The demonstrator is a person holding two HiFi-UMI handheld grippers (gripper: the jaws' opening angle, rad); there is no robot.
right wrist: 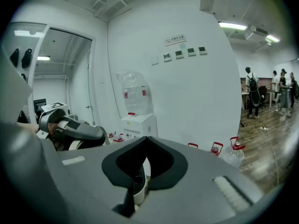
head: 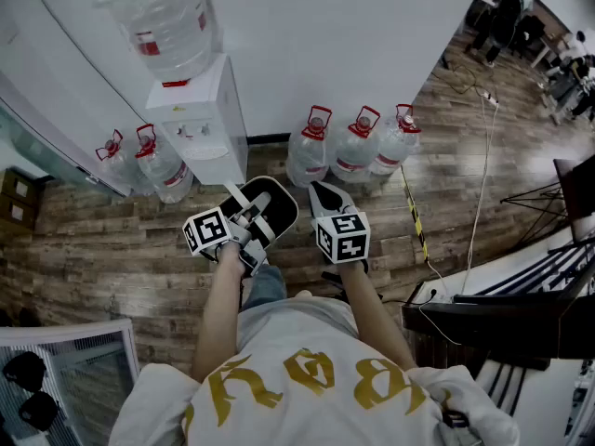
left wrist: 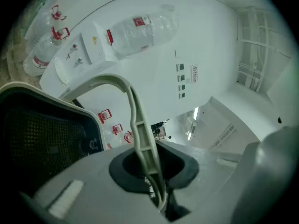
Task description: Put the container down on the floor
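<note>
From the head view, the black white-rimmed container [head: 270,204] hangs in the air over the wooden floor [head: 93,249], before the water dispenser [head: 206,119], with the left claw [head: 244,237] and right claw [head: 331,217] at it. The left gripper view shows that claw [left wrist: 154,171] clamped on the container's [left wrist: 42,139] pale handle [left wrist: 140,134]. The right gripper view shows that claw [right wrist: 139,177] closed on a white-edged bit of the container.

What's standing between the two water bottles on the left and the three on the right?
A white water dispenser with a big bottle on top; the head view shows it.
</note>
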